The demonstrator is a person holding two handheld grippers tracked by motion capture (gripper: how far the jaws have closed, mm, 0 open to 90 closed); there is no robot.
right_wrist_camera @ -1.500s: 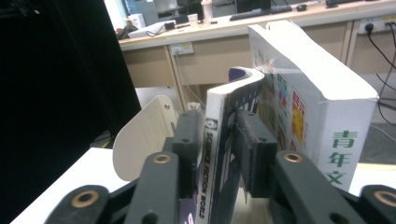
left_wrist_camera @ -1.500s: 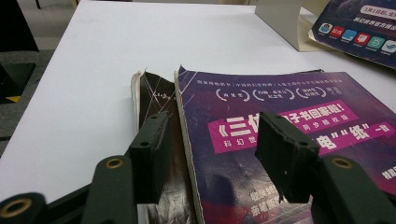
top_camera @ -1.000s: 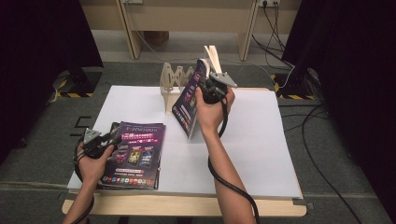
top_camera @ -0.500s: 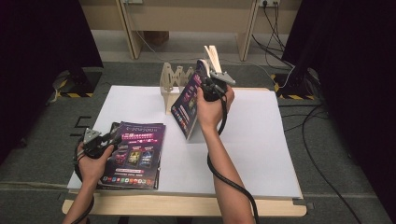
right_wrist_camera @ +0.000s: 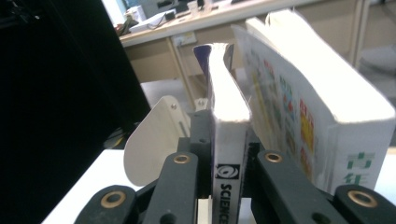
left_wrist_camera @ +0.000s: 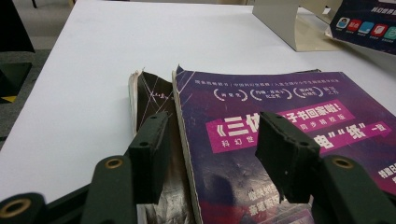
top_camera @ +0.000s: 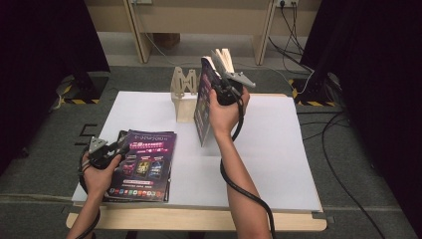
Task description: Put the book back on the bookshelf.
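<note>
Between right tool (right_wrist_camera: 219, 163) jaws: book spine (right_wrist_camera: 227, 182), lettering legible.

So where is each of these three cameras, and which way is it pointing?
High view: fixed above the person's side, looking forward and down on the white table; both forearms, the left gripper and the right gripper show.
Left gripper view: rides that gripper, looking along its open jaws over the purple book lying flat.
Right gripper view: rides that gripper, jaws just closing on an upright book at its spine.
Shared: the flat purple book appears in the high and left gripper views.
</note>
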